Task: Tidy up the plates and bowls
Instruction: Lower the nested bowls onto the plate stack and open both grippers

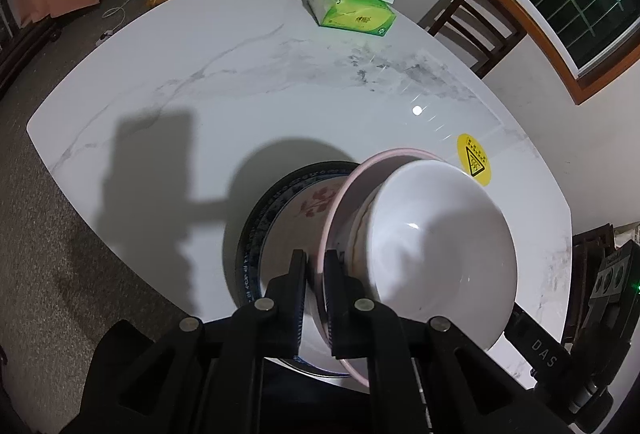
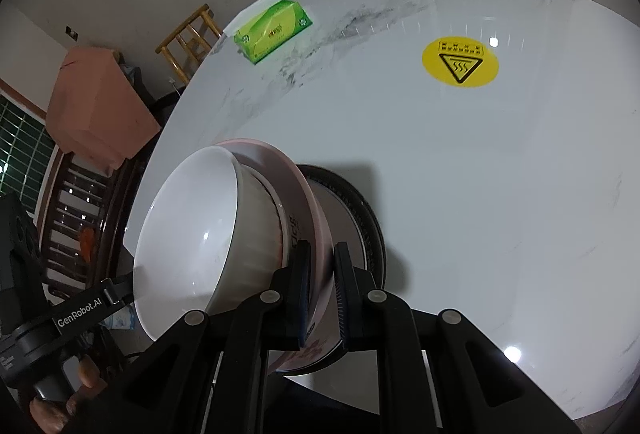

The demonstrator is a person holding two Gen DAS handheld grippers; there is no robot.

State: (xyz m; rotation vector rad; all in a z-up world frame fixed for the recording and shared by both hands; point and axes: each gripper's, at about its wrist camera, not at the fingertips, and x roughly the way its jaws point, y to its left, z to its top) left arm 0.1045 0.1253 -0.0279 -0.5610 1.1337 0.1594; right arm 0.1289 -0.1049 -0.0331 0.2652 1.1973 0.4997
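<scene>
The pink plate [image 1: 340,218] (white bowl [image 1: 432,246] on it) is clamped at opposite rims by left gripper [image 1: 316,266] and right gripper [image 2: 320,266], above the blue-rimmed plate [image 1: 256,234] at the table's [image 1: 240,94] 6 o'clock edge, probably for stacking.

A pink-rimmed plate [image 1: 340,210] [image 2: 308,206] carries a plain white bowl [image 1: 436,254] [image 2: 192,234] nested in a second bowl whose outer wall shows reddish markings. This stack hangs just above a blue-patterned plate [image 1: 256,234] [image 2: 368,226] and overlaps it, leaving one side uncovered. The blue-patterned plate lies flat, with a red floral print on its white center, and forms the lowest piece of the group.
</scene>
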